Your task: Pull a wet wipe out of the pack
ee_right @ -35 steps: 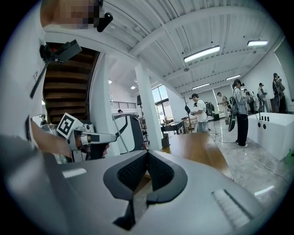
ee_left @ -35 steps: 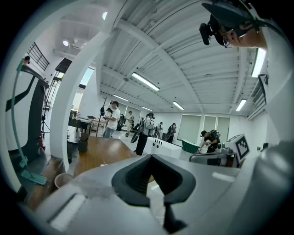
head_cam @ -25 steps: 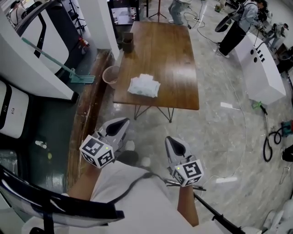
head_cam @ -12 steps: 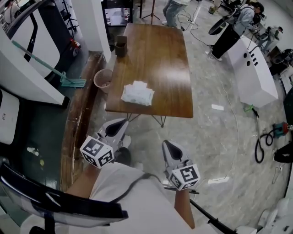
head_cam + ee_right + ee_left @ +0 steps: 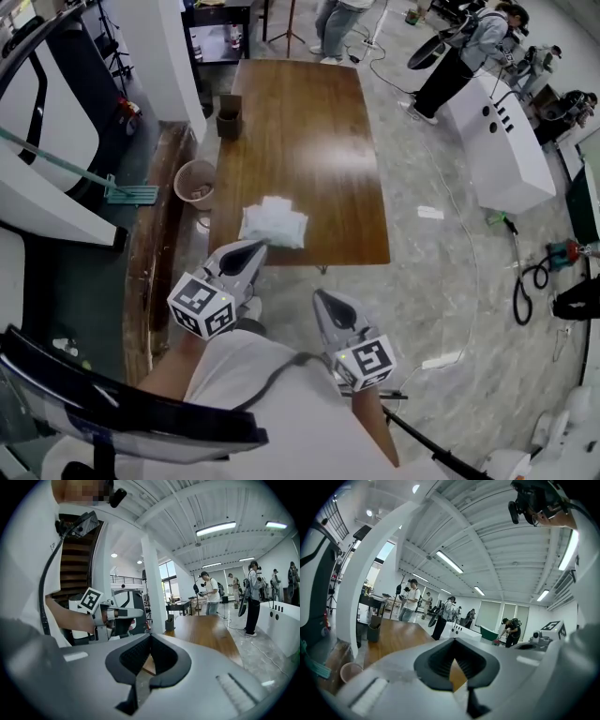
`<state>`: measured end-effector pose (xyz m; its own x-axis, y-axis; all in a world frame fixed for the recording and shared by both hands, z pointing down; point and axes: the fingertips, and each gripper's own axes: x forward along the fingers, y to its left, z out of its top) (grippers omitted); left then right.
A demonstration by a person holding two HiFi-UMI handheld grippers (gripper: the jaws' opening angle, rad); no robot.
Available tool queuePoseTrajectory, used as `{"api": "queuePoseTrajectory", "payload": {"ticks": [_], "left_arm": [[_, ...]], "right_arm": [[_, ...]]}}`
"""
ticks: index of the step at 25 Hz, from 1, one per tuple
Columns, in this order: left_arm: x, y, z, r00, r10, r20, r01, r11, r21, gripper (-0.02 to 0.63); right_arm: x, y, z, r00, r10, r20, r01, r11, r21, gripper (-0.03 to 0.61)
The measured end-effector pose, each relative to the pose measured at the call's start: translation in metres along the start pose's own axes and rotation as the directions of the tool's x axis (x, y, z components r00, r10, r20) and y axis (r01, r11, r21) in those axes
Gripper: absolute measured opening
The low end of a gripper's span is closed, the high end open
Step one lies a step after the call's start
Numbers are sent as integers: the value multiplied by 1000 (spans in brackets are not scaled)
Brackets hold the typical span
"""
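Lying flat near the front left corner of the wooden table (image 5: 309,141), the white wet wipe pack (image 5: 273,223) sat close to the near edge with nothing touching it. The left gripper (image 5: 256,247) was held out in front of the person, and in the head view its tip fell just short of the pack; its jaws were pressed together with nothing between them. The right gripper (image 5: 320,296) hung further back, over the floor and short of the table, apart from the pack, and its jaws likewise met at the tip and gripped nothing. A small dark box (image 5: 229,115) stood at the table's far left edge. A round bin (image 5: 194,181) stood on the floor just beside the table's left side. A long white counter (image 5: 497,141) stood well off to the right, and several people (image 5: 342,23) stood beyond the table's far end.
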<state>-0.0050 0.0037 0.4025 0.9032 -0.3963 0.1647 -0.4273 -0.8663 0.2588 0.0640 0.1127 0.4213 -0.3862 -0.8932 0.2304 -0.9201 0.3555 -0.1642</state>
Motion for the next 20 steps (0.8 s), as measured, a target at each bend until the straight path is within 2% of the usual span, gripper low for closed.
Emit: {"api": "queuePoseTrajectory", "payload": {"ticks": [4,11,17,20], "left_arm": [[19,25,8,999,-45,-13,45,999,-2,5],[31,81,19,998,-52,-26,51,999,-19,3],[28,123,25,998,-55,-39,55,998,-5,3],[32,135,22,995,-73,-63,74,997,27,3]], "right_arm": [[26,-4,6,1000,-21,-9,21,1000,-1,9],[79,-16,5,996,-60,-62,60,998,-8,9],[122,-36,11,993,-97,-69,98,995,11,9],[139,-46,18,992,-111,-57,111,994,2,9]]}}
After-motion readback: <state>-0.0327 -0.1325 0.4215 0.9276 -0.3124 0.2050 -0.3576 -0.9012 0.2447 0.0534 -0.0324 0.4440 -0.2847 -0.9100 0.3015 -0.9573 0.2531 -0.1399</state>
